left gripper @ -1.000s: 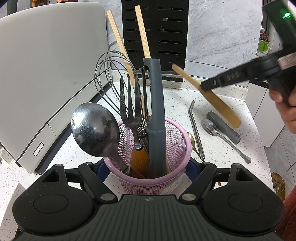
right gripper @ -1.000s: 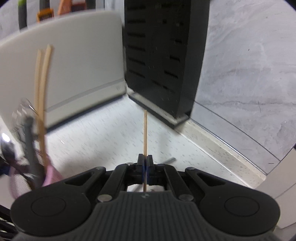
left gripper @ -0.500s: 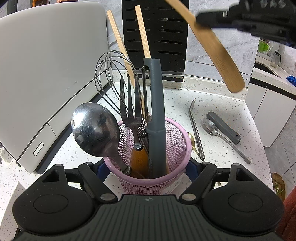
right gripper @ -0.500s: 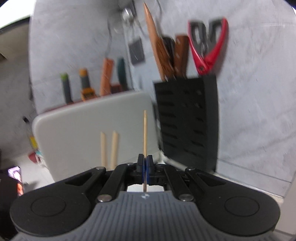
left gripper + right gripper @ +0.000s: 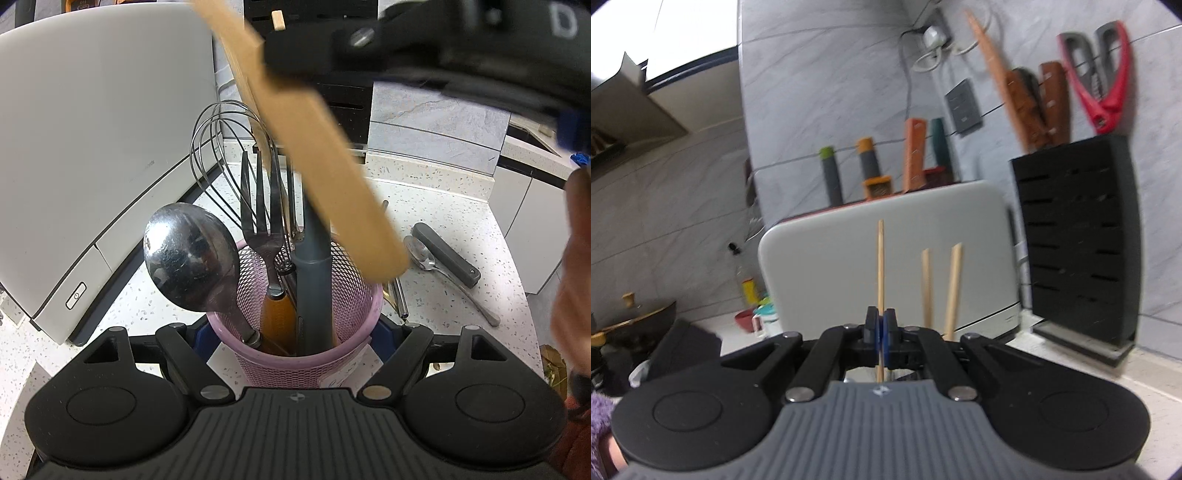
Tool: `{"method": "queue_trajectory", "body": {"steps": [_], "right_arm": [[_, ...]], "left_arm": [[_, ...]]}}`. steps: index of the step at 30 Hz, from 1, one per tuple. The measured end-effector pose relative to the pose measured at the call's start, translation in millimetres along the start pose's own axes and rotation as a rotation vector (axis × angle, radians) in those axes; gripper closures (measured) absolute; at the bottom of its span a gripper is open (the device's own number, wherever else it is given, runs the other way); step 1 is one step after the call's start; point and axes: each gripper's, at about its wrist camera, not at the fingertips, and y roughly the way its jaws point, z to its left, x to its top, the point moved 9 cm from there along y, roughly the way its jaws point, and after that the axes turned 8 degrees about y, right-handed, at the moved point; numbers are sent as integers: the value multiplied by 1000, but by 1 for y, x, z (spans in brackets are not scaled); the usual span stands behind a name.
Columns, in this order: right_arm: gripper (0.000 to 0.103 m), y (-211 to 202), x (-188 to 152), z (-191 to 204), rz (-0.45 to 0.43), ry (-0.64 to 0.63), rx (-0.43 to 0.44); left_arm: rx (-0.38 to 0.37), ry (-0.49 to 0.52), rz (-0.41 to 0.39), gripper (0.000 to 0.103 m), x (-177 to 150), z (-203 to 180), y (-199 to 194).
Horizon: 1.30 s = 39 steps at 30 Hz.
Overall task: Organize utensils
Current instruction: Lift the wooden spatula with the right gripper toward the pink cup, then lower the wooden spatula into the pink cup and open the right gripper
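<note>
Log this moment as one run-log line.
left gripper: shut on pink basket | right gripper: shut on wooden spatula | spatula above basket

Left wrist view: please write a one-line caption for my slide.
Left gripper holds the pink basket while right gripper brings the wooden spatula.

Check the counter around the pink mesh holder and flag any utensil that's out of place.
Three pieces lie loose on the speckled counter right of the pink mesh utensil holder: a steel spoon, a grey-handled tool and a metal straw.
</note>
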Motion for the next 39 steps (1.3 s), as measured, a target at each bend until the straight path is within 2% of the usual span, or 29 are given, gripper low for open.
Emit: {"method": "queue_trajectory", "body": {"steps": [12, 24, 35, 39], "right_arm": [[103, 23, -28, 2, 79, -40, 13], [103, 4, -32, -3, 107, -83, 39], [103, -15, -52, -8, 217, -157, 66], [103, -13, -61, -11, 259, -166, 46]], "left_arm": [[-9, -4, 0, 11, 0, 2, -2], [-10, -3, 0, 11, 0, 2, -3], [-8, -4, 0, 11, 0, 2, -3], [-6, 1, 0, 11, 0, 2, -3]]}}
